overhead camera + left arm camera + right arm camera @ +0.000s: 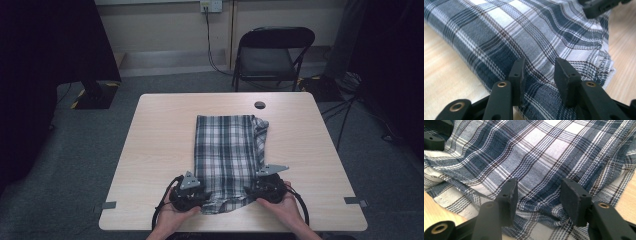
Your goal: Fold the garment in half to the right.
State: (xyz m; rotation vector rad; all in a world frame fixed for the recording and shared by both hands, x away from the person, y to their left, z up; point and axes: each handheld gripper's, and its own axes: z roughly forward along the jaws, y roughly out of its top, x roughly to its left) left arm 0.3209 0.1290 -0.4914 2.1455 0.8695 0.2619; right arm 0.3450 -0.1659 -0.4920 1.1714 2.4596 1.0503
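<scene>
Folded plaid cloth (227,155) — long axis twelve to six — near corners lying between parted, unpinching jaws of left gripper (196,196) and right gripper (254,191).

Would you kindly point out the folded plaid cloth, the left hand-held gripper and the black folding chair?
Blue-and-white plaid folded cloth (227,150): high view, middle of its top layer.
Left hand-held gripper (539,72): left gripper view, midway between its fingertips.
Black metal folding chair (272,62): high view, seat.

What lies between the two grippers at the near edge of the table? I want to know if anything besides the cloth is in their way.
In the high view, only the plaid cloth lies between the left gripper and the right gripper.
</scene>
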